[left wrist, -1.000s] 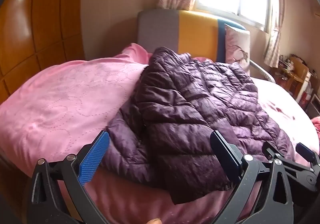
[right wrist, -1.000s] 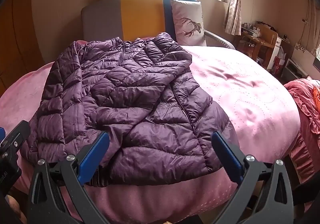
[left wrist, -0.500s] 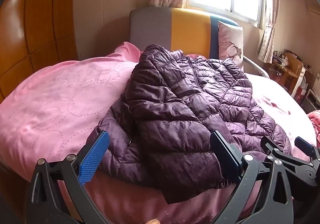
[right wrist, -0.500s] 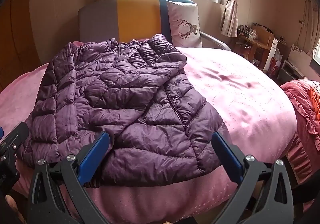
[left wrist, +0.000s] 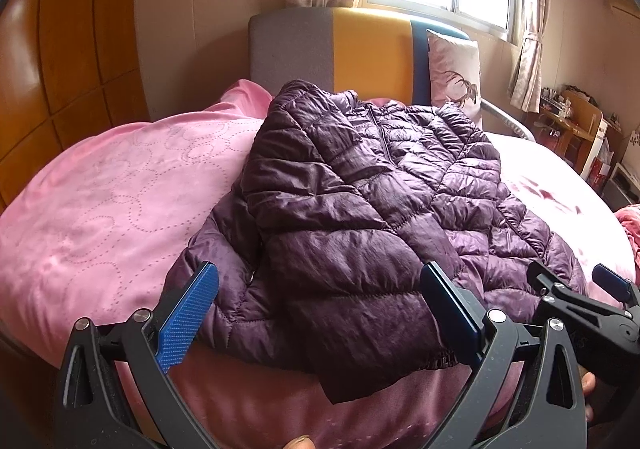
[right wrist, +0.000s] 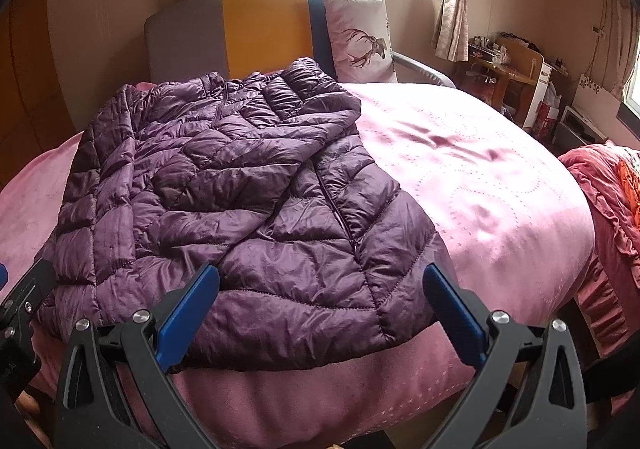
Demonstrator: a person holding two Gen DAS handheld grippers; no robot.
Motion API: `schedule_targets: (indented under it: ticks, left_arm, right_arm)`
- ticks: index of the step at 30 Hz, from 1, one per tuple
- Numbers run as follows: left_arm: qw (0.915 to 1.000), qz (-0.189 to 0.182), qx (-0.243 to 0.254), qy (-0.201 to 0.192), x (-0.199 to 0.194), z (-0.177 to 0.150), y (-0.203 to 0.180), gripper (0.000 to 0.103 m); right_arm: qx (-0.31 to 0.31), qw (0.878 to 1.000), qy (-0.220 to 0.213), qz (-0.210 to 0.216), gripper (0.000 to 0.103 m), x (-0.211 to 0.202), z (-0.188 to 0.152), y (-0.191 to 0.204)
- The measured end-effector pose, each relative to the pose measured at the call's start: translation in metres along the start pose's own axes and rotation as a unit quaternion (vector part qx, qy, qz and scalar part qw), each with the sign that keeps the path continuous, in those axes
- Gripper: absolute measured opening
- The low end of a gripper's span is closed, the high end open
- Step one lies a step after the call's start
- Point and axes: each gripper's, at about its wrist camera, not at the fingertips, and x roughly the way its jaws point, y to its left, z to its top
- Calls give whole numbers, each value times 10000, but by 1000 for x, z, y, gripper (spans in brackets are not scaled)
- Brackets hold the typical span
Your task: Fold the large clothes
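Observation:
A purple quilted puffer jacket (left wrist: 360,201) (right wrist: 224,185) lies front-up on a pink bedspread (left wrist: 112,201) (right wrist: 480,185), sleeves folded across its chest, hem toward me at the bed's near edge. My left gripper (left wrist: 320,313) hovers open just before the hem's left part, nothing between its blue pads. My right gripper (right wrist: 320,309) is open too, in front of the hem's right part, and shows at the right edge of the left wrist view (left wrist: 580,289). Neither one touches the jacket.
A grey, yellow and blue headboard (right wrist: 256,25) and a deer-print pillow (right wrist: 360,41) stand at the far end under a window. Wooden wardrobe panels (left wrist: 52,49) line the left. A cluttered desk (right wrist: 508,77) and red bedding (right wrist: 612,189) sit to the right.
Both grippers pulled back and rose slightly, so the jacket sits lower and farther in view. Jaws stayed open; the jacket did not move.

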Motion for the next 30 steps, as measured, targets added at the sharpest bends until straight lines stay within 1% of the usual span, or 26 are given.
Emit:
schedule_targets:
  ticks: [9,14,19,22,24,30]
  left_arm:
    - [10000,-86,1,13,1,-1,0,100]
    - [9998,-211,-32,50,3,-2,0,100]
    - [9993,-336,47,149,7,-1,-4,100]
    - [9992,-339,129,168,9,-1,-7,100]
    - [9991,-336,179,165,10,-1,-9,100]
    - [9980,-403,375,306,16,-2,-17,100]
  right_arm:
    - [46,9999,135,-6,101,7,-1,-8]
    - [110,9996,266,-10,101,15,-1,-12]
    - [116,9991,415,22,101,26,-1,-13]
    - [111,9989,463,16,101,31,-3,-15]
    - [162,9982,572,56,101,37,-4,-17]
    - [166,9972,721,91,101,48,-11,-18]
